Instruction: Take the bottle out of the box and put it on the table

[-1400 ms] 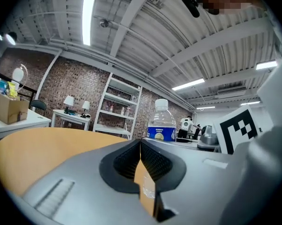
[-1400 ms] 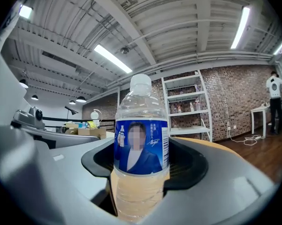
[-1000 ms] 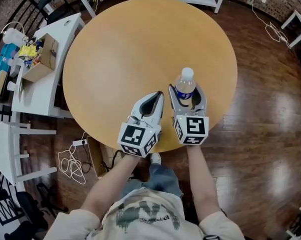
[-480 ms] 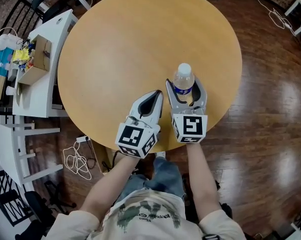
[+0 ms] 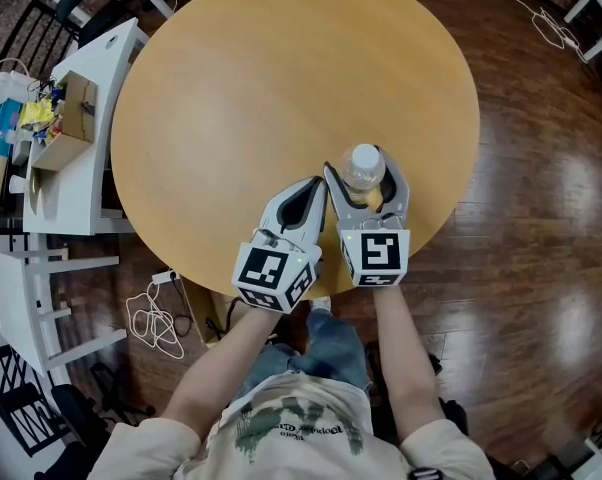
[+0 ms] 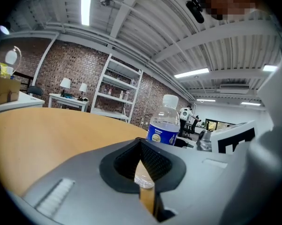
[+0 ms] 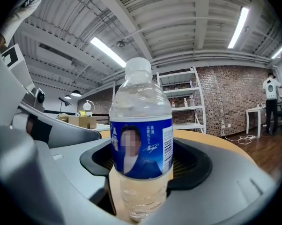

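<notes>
A clear water bottle (image 5: 364, 161) with a white cap and blue label stands upright on the round wooden table (image 5: 261, 88), close to its near edge. My right gripper (image 5: 364, 175) has one jaw on each side of the bottle (image 7: 141, 139). Its jaws are opening, and the pads look just clear of the label. My left gripper (image 5: 315, 186) is shut and empty, lying beside the right one with its tip near the bottle's left side. In the left gripper view the bottle (image 6: 163, 125) rises just beyond the closed jaws (image 6: 142, 144). No box appears on this table.
A white side table (image 5: 96, 78) at the left carries a cardboard box (image 5: 66, 118) and small clutter. Cables (image 5: 153, 318) lie on the wooden floor below the table's near edge. A dark chair (image 5: 76, 3) stands at the top left.
The bottle stays upright in the same spot. The right gripper's jaws have spread slightly around it. The left gripper has sunk a little.
</notes>
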`<state>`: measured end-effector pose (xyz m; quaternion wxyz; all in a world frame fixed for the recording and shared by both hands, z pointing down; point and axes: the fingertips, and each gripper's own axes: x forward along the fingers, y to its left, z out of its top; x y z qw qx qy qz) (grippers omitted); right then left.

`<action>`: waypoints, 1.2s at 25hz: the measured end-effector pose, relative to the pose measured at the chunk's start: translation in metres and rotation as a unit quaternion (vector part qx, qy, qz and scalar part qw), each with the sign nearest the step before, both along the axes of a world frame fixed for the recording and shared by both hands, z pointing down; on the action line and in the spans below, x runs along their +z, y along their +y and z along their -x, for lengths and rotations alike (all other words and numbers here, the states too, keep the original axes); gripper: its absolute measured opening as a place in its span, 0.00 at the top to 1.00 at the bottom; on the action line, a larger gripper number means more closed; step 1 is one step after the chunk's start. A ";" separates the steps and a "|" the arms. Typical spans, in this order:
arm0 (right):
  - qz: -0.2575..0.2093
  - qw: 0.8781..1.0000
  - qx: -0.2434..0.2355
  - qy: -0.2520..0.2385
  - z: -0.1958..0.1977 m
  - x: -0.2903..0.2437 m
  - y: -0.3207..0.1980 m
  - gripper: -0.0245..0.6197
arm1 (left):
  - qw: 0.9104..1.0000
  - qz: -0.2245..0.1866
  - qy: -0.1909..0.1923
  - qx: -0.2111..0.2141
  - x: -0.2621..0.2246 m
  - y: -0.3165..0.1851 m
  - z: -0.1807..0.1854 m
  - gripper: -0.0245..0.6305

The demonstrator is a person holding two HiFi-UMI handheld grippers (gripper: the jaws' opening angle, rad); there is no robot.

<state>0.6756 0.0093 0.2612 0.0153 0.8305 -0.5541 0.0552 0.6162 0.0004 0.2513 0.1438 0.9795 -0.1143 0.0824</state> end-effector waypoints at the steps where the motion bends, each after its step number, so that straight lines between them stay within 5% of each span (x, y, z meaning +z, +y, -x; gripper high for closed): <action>1: 0.001 1.000 -0.001 -0.002 0.000 0.001 0.000 0.46 | 1.000 0.000 -0.001 -0.001 0.000 0.000 0.001 1.00; 15: 0.040 0.999 -0.005 -0.005 0.010 0.005 0.012 0.37 | 1.000 -0.001 0.007 -0.016 -0.008 0.002 0.016 1.00; 30: 0.050 0.998 0.015 0.022 0.073 -0.044 0.050 0.47 | 0.999 -0.010 0.048 -0.014 -0.051 0.018 0.072 1.00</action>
